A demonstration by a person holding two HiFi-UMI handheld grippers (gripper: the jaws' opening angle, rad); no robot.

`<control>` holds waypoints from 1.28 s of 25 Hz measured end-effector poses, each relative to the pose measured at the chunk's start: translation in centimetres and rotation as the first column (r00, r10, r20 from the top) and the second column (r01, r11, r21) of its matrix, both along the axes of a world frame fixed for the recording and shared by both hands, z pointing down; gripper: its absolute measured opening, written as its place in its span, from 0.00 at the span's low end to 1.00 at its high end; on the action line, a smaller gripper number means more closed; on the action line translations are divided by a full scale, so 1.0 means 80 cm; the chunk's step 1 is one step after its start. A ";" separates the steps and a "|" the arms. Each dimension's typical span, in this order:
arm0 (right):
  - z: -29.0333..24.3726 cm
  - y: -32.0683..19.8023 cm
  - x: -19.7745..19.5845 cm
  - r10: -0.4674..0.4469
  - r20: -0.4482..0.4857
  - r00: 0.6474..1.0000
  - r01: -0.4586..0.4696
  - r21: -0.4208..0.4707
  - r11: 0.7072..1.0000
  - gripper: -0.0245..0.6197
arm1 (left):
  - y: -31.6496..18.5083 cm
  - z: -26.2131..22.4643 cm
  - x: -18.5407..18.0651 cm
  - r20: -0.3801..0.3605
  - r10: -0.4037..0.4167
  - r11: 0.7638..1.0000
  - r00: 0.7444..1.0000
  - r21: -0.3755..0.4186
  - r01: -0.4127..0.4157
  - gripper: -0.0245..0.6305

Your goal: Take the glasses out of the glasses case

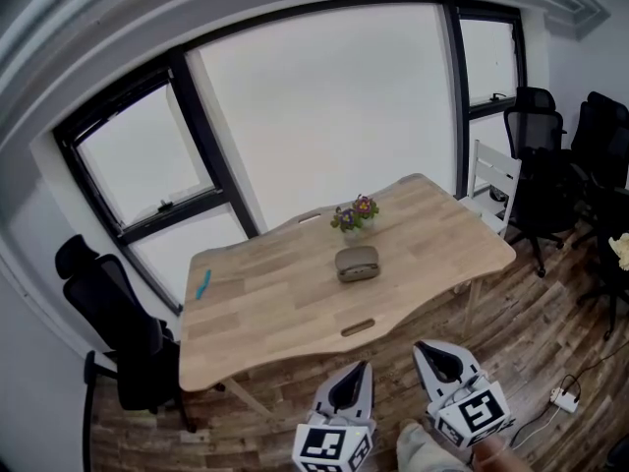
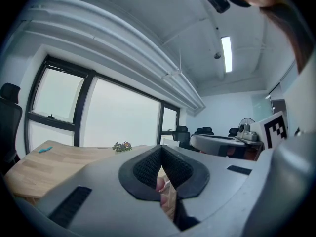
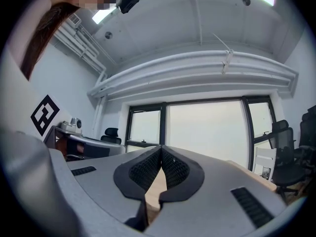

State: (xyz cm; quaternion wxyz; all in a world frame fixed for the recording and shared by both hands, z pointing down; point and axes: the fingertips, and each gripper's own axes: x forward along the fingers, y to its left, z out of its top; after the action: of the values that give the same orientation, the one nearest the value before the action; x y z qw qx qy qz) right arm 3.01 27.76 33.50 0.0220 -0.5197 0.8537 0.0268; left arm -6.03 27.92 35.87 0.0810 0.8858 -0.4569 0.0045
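A closed grey-brown glasses case [image 1: 357,263] lies near the middle of the wooden table [image 1: 285,303], just in front of a small flower pot [image 1: 355,214]. No glasses show. Both grippers are held low at the bottom of the head view, well short of the table: my left gripper [image 1: 359,372] and my right gripper [image 1: 429,351], each with jaws together and nothing between them. In the left gripper view the left gripper [image 2: 161,149] has its pads touching at the tips. The right gripper [image 3: 161,149] looks the same in its own view.
A small blue object [image 1: 202,284] lies at the table's left edge. Black office chairs stand at the left [image 1: 113,327] and back right [image 1: 550,165], and a white chair [image 1: 493,187] at the table's right end. A white power strip [image 1: 564,398] lies on the floor.
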 end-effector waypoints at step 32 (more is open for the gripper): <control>0.015 -0.246 0.078 -0.102 -0.043 0.994 0.103 0.023 0.994 0.04 | -0.239 0.010 0.086 0.011 -0.109 0.994 0.994 -0.015 0.109 0.04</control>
State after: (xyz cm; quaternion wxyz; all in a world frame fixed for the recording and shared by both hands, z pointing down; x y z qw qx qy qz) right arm 9.21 8.05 34.67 0.0118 -0.4741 0.8791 0.0471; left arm 0.83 8.83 36.71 0.0856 0.8588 -0.5050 0.0081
